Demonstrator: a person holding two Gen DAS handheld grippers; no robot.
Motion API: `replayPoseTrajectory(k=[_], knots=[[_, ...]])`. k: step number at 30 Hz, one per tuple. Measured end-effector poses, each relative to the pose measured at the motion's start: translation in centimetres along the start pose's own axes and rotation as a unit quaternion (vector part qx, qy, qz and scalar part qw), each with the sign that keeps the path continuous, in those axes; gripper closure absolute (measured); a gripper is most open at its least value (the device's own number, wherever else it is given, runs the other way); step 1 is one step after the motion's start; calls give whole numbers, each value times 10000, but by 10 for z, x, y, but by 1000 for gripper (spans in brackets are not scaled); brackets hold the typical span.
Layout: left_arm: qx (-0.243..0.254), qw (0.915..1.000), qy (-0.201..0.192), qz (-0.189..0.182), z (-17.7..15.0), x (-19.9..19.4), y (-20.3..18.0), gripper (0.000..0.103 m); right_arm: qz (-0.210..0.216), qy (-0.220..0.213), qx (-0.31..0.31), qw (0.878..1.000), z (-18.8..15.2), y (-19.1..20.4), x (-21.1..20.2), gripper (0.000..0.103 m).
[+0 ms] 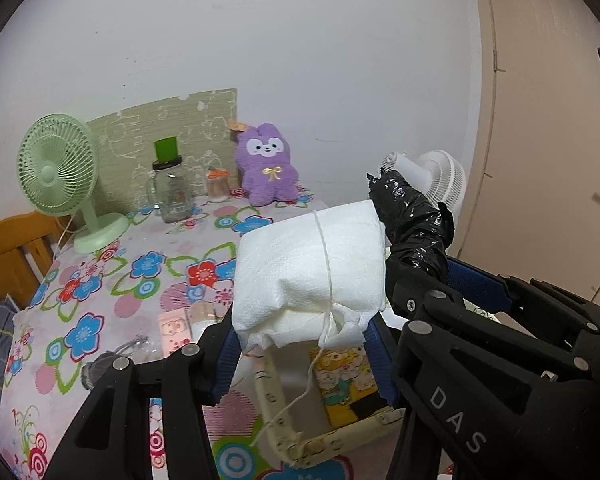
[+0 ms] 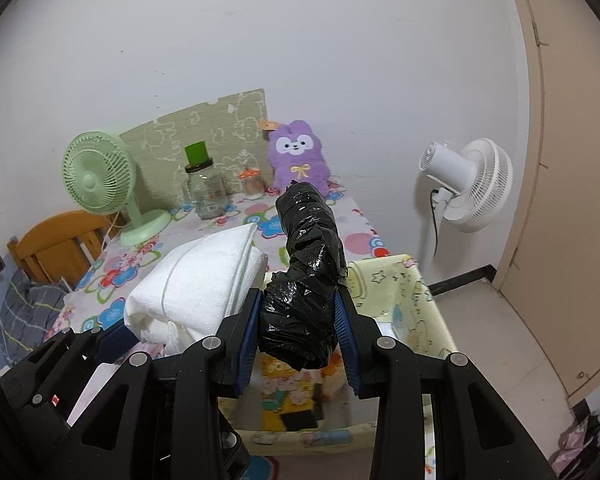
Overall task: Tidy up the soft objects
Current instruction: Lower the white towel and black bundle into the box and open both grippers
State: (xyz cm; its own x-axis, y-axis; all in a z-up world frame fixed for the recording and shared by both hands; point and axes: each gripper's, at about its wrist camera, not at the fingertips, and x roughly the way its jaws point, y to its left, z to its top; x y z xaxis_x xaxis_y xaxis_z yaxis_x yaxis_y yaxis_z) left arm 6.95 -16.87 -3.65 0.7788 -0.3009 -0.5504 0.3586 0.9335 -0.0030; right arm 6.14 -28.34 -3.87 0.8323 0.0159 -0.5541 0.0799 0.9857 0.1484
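Note:
My left gripper point(image 1: 302, 344) is shut on a white tissue bundle point(image 1: 312, 264) tied with string, held above a cream cartoon-print storage box point(image 1: 284, 412). The bundle also shows in the right wrist view point(image 2: 196, 284). My right gripper point(image 2: 298, 332) is shut on a black plastic bag roll point(image 2: 308, 264), held upright over the same box point(image 2: 412, 304). The roll shows at the right in the left wrist view point(image 1: 412, 220). A purple plush bunny point(image 1: 268, 164) sits against the wall at the back of the table, also in the right wrist view point(image 2: 298, 156).
On the flowered tablecloth point(image 1: 100, 280) stand a green desk fan point(image 1: 60, 176), a glass jar point(image 1: 172, 192) with a green cup on it and a small bottle point(image 1: 218, 186). A white floor fan point(image 2: 468, 184) stands right. A wooden chair point(image 2: 56, 244) is at left.

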Motion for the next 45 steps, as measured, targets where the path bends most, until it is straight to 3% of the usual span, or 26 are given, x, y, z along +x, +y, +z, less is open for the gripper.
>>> replayPoseTrajectory(k=[20, 31, 38, 43, 45], knots=[[126, 9982, 547, -212, -7, 48, -29, 42, -165, 477, 237, 9984, -13, -40, 38, 64], [191, 9965, 758, -291, -11, 65, -40, 26, -373, 674, 294, 9966, -18, -55, 55, 64], [174, 9967, 766, -203, -10, 64, -39, 22, -380, 676, 276, 9966, -17, -56, 57, 64], [183, 9967, 796, -18, -9, 63, -35, 16, -299, 710, 238, 9967, -16, -53, 57, 60], [171, 9966, 803, 9, -10, 62, -31, 15, -348, 744, 206, 9964, -16, -51, 56, 54]])
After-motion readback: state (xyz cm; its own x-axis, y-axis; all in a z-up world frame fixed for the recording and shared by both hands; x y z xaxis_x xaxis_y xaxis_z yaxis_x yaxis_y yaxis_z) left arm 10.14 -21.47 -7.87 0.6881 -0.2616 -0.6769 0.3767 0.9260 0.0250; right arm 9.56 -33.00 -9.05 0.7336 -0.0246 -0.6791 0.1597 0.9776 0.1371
